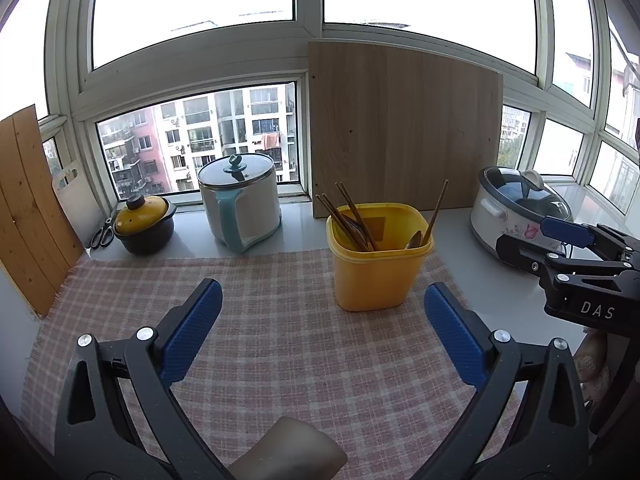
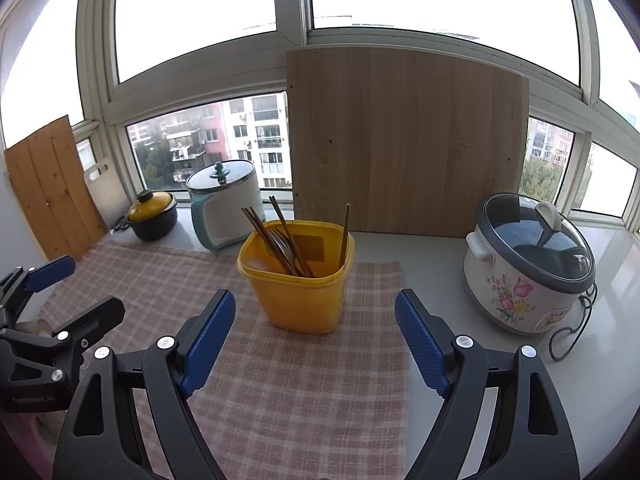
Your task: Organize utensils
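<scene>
The yellow tub (image 2: 296,280) stands upright on the checked cloth (image 2: 288,392), near its far edge. Inside it, wooden chopsticks (image 2: 280,236) lean to the left, 1 more stick (image 2: 345,232) leans at the right wall, and a fork (image 2: 280,245) sits among them; the left view also shows a spoon (image 1: 414,239) in there. The right gripper (image 2: 315,320) hangs just short of the tub, jaws spread wide, nothing between them. The left gripper (image 1: 323,308) is wide open too, empty over the cloth. Behind, on the pale counter (image 2: 440,280): a floral rice cooker (image 2: 524,264), a white kettle pot (image 2: 224,204), a small yellow-lidded pot (image 2: 152,212), and a wooden board (image 2: 404,140) against the window.
</scene>
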`<state>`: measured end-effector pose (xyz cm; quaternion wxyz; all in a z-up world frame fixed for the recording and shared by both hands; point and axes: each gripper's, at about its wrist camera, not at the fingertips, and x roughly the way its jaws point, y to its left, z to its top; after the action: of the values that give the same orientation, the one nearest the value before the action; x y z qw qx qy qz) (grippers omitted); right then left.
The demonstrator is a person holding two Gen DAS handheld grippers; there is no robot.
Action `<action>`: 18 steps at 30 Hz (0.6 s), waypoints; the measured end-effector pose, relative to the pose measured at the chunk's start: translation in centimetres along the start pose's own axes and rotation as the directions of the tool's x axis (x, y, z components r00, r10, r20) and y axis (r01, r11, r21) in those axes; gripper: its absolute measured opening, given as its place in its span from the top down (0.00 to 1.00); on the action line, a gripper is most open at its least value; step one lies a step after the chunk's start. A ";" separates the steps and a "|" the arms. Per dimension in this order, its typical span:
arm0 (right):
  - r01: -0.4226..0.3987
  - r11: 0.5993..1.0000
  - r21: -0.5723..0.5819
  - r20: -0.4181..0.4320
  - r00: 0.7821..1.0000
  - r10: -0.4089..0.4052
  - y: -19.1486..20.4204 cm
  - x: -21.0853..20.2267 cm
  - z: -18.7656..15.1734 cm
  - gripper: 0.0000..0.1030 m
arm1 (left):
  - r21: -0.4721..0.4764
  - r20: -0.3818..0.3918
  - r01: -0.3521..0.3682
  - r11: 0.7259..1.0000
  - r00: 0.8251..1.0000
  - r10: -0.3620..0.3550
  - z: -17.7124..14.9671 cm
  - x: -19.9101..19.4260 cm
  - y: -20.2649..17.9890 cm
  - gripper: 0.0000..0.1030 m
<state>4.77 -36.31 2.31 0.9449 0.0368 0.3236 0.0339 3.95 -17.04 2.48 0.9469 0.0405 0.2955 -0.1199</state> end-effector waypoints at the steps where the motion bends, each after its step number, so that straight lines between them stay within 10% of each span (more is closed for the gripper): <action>1: 0.001 1.000 -0.001 -0.001 1.000 -0.001 0.0 0.0 0.0 0.20 | 0.001 0.001 0.000 1.000 1.000 0.000 0.0 0.0 0.0 0.00; 18: 0.009 1.000 -0.004 -0.008 1.000 -0.009 0.1 0.4 -0.1 0.20 | 0.003 0.004 -0.006 1.000 1.000 0.006 0.2 0.5 -0.2 0.00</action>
<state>5.04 -36.19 1.97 0.9438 0.0335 0.3273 0.0304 4.46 -17.39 2.37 0.9478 0.0426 0.2935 -0.1174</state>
